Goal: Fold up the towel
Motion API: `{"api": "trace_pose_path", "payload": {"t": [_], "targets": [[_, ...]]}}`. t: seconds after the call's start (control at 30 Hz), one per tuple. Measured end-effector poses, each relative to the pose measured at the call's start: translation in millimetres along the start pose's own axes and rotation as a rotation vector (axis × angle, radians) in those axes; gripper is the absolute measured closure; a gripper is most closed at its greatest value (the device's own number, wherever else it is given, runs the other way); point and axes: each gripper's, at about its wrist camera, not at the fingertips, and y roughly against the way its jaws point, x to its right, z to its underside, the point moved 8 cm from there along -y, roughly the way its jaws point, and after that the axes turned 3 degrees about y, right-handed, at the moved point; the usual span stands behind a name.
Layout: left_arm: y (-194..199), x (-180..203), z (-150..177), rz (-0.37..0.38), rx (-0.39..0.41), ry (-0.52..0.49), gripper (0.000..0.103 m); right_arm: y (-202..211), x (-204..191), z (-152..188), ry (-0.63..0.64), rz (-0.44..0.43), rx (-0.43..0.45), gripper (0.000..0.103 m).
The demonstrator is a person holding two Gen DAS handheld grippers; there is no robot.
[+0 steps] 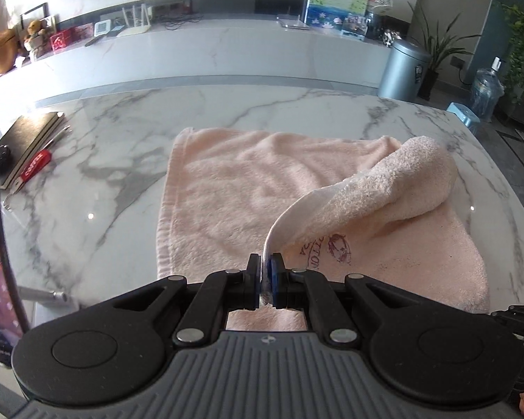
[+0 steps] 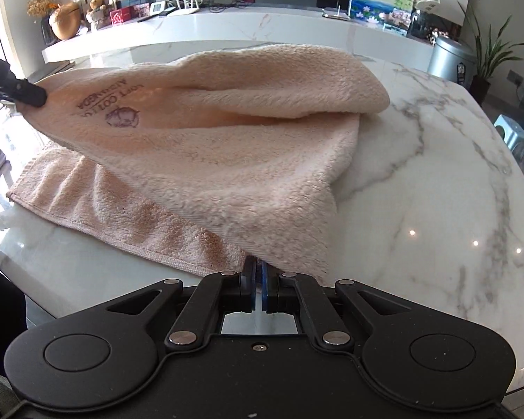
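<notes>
A pale pink towel (image 1: 227, 195) lies on the white marble table (image 1: 104, 160). My left gripper (image 1: 265, 272) is shut on a white hemmed corner of it, held up over the spread part, so a rolled flap (image 1: 401, 188) arcs from the right side. A purple stamp (image 1: 339, 248) shows under the flap. In the right wrist view the towel (image 2: 227, 174) drapes from the left gripper's black tip (image 2: 31, 94) down to my right gripper (image 2: 258, 269), which is shut on the towel's near corner at the table surface.
A dark notebook (image 1: 28, 143), a red-handled tool (image 1: 35, 169) and a small black round object (image 1: 0, 157) lie at the table's left. Beyond the table stand a long white console (image 1: 227, 45), a grey bin (image 1: 405, 70) and a blue stool (image 1: 463, 113).
</notes>
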Motion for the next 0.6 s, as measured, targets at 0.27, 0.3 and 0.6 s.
{"api": "trace_pose_path", "payload": {"t": [0.27,0.3,0.6], "targets": [[-8,-30,12,-0.051,-0.037,0.084,0.098,-3,9,-3,-0.022,0.001,0.005,0.103],[-9,-33,13,-0.054,-0.039,0.093,0.098,-3,12,-2,-0.031,0.009,0.004,0.103],[-2,-22,31,-0.028,-0.047,0.145,0.098,-2,34,1,-0.075,0.087,-0.004,0.103]]}}
